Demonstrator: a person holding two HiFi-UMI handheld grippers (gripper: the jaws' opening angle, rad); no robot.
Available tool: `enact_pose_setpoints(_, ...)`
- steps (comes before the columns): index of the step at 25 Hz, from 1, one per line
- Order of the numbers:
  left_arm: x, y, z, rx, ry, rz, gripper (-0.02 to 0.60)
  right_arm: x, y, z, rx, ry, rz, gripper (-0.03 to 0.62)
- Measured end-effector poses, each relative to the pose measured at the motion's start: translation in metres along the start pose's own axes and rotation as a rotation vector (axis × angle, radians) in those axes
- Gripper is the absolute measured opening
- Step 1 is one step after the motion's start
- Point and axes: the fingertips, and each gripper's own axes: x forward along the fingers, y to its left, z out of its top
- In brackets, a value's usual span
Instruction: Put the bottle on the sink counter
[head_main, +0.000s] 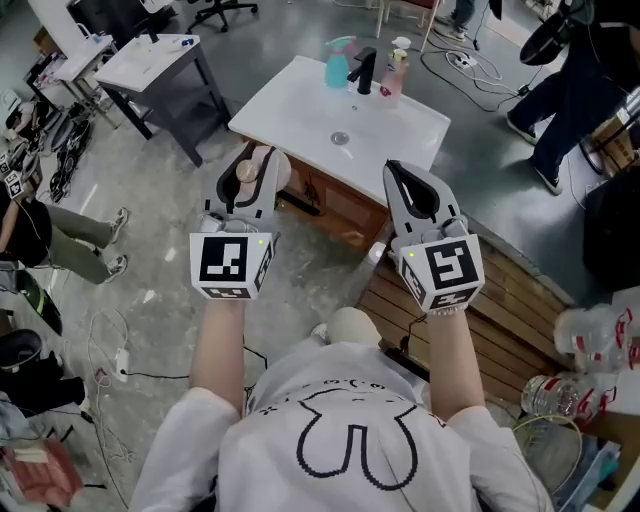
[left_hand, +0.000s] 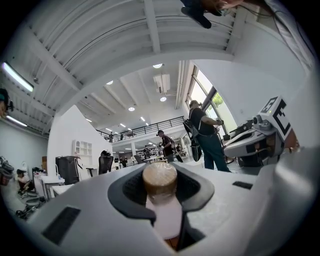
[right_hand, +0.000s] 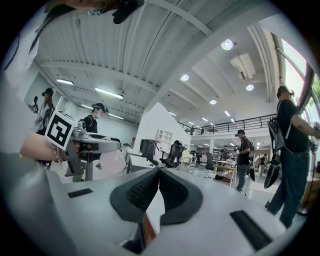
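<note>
In the head view my left gripper (head_main: 250, 168) is shut on a pale pink bottle (head_main: 272, 170) with a cork-coloured cap, held over the floor just short of the white sink counter (head_main: 300, 110). In the left gripper view the bottle (left_hand: 160, 181) sits upright between the dark pads, its cap standing above them. My right gripper (head_main: 396, 170) is level with the left, near the counter's front corner. Its jaws are shut with nothing between them, and the pads meet at the tip in the right gripper view (right_hand: 159, 172). Each gripper shows in the other's view.
On the counter's far edge stand a black faucet (head_main: 365, 70), a blue spray bottle (head_main: 338, 62) and a pink pump bottle (head_main: 396, 72). A grey desk (head_main: 160, 65) stands at back left. A wooden platform (head_main: 510, 300) and plastic bottles (head_main: 590, 340) lie right. People stand around.
</note>
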Motion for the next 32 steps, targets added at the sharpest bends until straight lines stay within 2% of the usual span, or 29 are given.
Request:
enact_pose_setpoints(8, 0.012, 0.018, -0.013, -0.017, -0.004, 0.014, 0.11, 0.012, -0.004, -0.009, 0.001, 0.013, -0.016, 0.029)
enact_pose_setpoints(18, 0.053, 0.041, -0.031, -0.033, -0.002, 0.016, 0.11, 0.057, -0.019, -0.017, -0.004, 0.022, -0.01, 0.029)
enact_pose_setpoints(25, 0.095, 0.07, -0.057, -0.034, 0.026, 0.014, 0.11, 0.112, -0.034, -0.036, 0.053, 0.035, 0.007, 0.029)
enact_pose_setpoints(32, 0.168, 0.108, -0.082, -0.033, 0.055, -0.007, 0.11, 0.19, -0.063, -0.052, 0.088, 0.054, 0.005, 0.029)
